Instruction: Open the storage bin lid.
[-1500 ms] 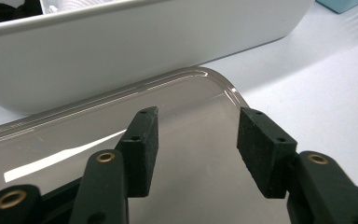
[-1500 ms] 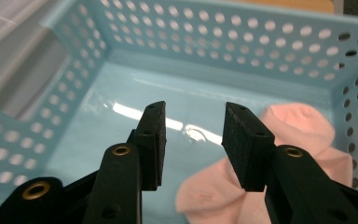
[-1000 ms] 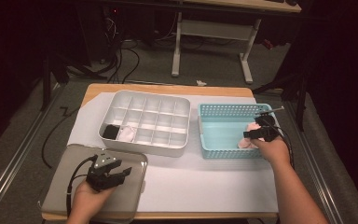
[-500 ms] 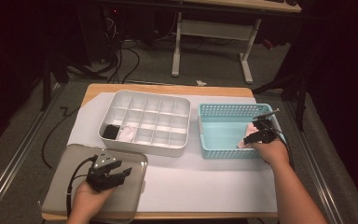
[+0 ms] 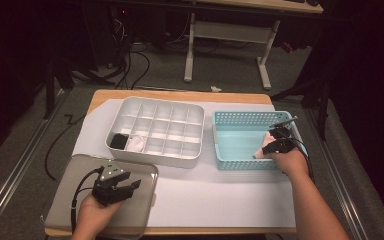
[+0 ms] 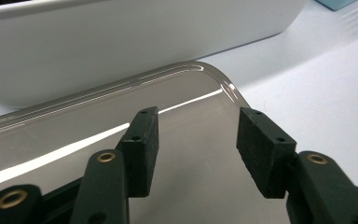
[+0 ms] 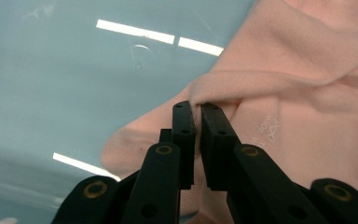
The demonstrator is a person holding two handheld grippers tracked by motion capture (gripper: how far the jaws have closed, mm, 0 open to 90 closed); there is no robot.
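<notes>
Pink soft cloth (image 7: 279, 107) lies in the near right corner of the light-blue perforated plastic basket (image 5: 240, 120), against the pale blue floor. Right hand-held gripper (image 7: 196, 114) has just been closing; its jaws now pinch a raised fold of the cloth, only a sliver of gap between the pads. In the high view the right hand-held gripper (image 5: 276, 145) sits over that same corner. Left hand-held gripper (image 6: 196, 140) rests low over the translucent grey plastic lid (image 6: 74, 140) at the worktop's near left; jaws wide apart, nothing between them. White compartmented plastic organiser tray (image 5: 152, 105) sits just beyond the lid, left of the basket; a black item (image 5: 118, 141) and a white item (image 5: 136, 143) occupy its near-left compartments. White paper sheet (image 5: 220, 195) covers the worktop.
</notes>
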